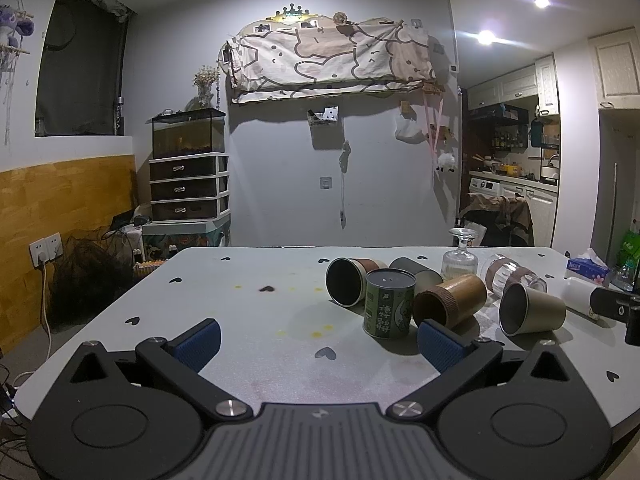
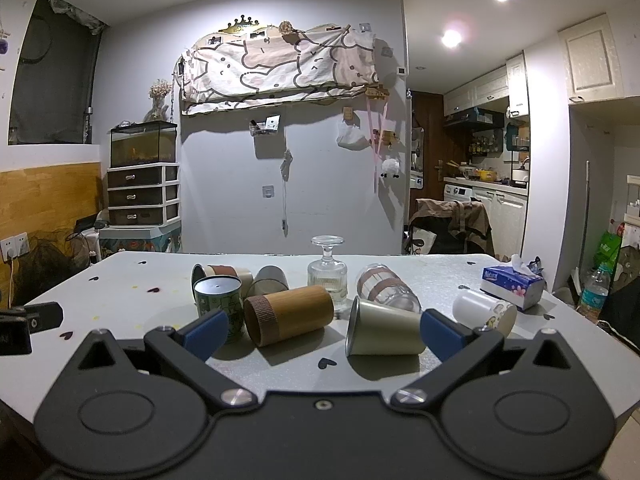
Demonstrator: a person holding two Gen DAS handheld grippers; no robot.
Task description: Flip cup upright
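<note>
Several cups lie on the grey table [image 1: 248, 356]. A green printed cup [image 1: 388, 304] stands mouth down. A brown bamboo cup [image 1: 450, 304] lies on its side, as do a beige metal cup [image 1: 532, 314], a brown-banded cup [image 1: 348, 282], a grey cup [image 1: 416, 274], a clear banded glass [image 1: 514, 276] and a white cup [image 1: 580, 294]. In the right wrist view the bamboo cup [image 2: 288, 314] and the beige cup [image 2: 384, 328] lie just ahead of my open right gripper [image 2: 324, 330]. My left gripper [image 1: 318, 342] is open and empty, with the green cup ahead to its right.
An inverted stemmed glass [image 2: 328, 270] stands behind the cups. A blue tissue box [image 2: 514, 286] sits at the table's right side. The other gripper shows at the frame edges [image 1: 616, 308] [image 2: 28, 320]. A drawer unit with a fish tank [image 1: 188, 168] stands beyond the table.
</note>
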